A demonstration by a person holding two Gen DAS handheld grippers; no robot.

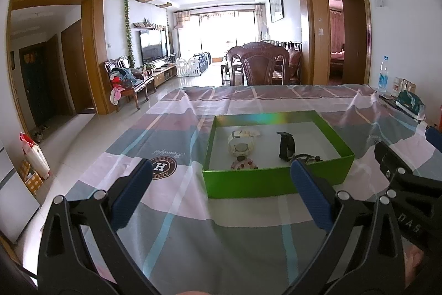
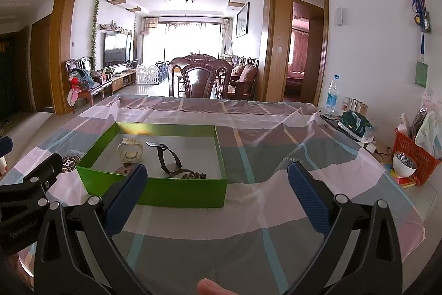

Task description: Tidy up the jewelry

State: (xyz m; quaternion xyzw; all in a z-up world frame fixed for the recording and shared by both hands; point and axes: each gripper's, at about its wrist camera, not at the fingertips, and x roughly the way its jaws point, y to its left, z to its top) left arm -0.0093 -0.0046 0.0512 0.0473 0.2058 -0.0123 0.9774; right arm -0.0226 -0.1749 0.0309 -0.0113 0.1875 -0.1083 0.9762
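My left gripper (image 1: 221, 192) hangs over the table near its front edge, jaws spread wide, nothing between them. Checked cloth (image 1: 176, 226) covers the table; a round H logo (image 1: 163, 165) is printed on it left of the box.

Green box (image 1: 276, 181) sits open on the cloth, nearer the left edge than the right, well back from the front edge. Inside, left to right:
- white watch (image 1: 240, 145), left half, toward the middle
- small pink spotted piece (image 1: 243, 164) against the front wall, just in front of the white watch; can't tell what it is
- black watch (image 1: 286, 147) standing on its edge, roughly centre
- dark bead bracelet (image 2: 193, 174) at the front wall, touching or just beside the black watch

The box's right part is bare floor.

My right gripper (image 2: 218, 190) hangs right of the box near the front edge, jaws spread wide, empty. Its left finger overlaps the box's front wall in the right wrist view.

Far right edge: water bottle (image 2: 331, 94), green packet (image 2: 355, 125), white bowl (image 2: 404, 165), red basket (image 2: 414, 154).
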